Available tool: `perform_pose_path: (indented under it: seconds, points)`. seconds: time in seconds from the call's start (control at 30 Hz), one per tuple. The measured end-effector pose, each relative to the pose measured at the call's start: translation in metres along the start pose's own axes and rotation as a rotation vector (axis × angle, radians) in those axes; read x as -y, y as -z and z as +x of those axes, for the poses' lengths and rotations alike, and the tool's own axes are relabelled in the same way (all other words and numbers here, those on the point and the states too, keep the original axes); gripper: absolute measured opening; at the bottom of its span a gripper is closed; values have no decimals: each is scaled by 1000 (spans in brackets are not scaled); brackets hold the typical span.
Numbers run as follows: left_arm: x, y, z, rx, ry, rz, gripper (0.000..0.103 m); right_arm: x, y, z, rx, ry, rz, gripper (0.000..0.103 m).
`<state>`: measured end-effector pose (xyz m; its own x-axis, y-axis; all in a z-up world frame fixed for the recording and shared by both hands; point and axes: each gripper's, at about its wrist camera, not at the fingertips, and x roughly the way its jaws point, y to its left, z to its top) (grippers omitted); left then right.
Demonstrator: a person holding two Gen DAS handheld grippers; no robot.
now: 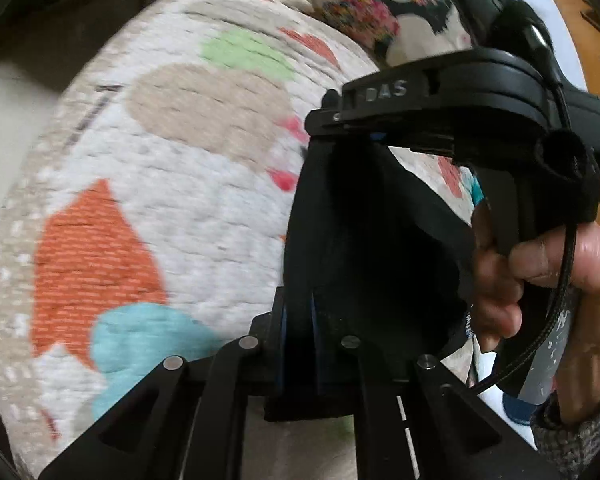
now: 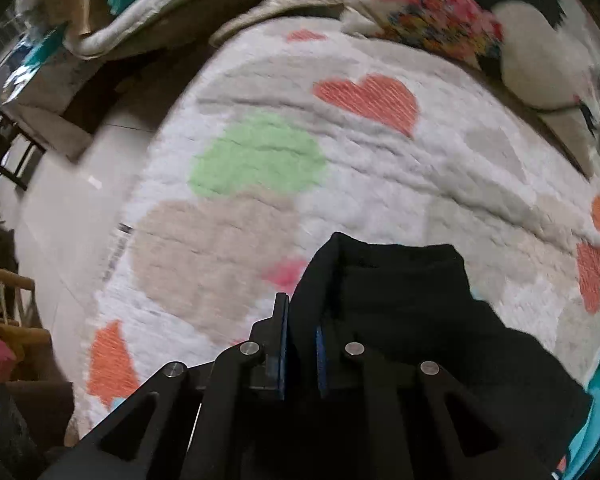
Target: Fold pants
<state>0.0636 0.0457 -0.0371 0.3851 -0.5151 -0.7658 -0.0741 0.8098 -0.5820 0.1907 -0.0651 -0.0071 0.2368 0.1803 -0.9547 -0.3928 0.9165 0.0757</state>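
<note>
The black pants (image 1: 372,248) hang between both grippers above a white quilt with coloured hearts (image 1: 172,184). My left gripper (image 1: 298,336) is shut on a fold of the black cloth, the fabric pinched between its blue pads. In the left wrist view the right gripper (image 1: 440,120) and the hand on it show at the right, right beside the pants. In the right wrist view my right gripper (image 2: 300,344) is shut on the pants (image 2: 400,292), which drape forward and to the right over the quilt (image 2: 340,168).
A patterned pillow (image 2: 480,20) lies at the far edge of the bed. Pale floor tiles (image 2: 60,208) and a cardboard box (image 2: 44,92) are to the left of the bed. A crumpled blanket (image 2: 148,12) lies at the back left.
</note>
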Motion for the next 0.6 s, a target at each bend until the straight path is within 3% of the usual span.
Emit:
perform_pose_path:
  seconds: [0.3, 0.37, 0.5, 0.6]
  points:
    - [-49, -6, -23, 29, -99, -142, 11, -71, -34, 30, -27, -2, -121, 12]
    - [-55, -3, -23, 22, -113, -171, 18, -77, -39, 35, -17, 29, -129, 14]
    - [-65, -1, -29, 26, -94, -225, 20, -60, -55, 20, 53, 9, -40, 22]
    - [-76, 2, -45, 63, -91, -251, 22, -33, -54, -22, 146, -22, 33, 30]
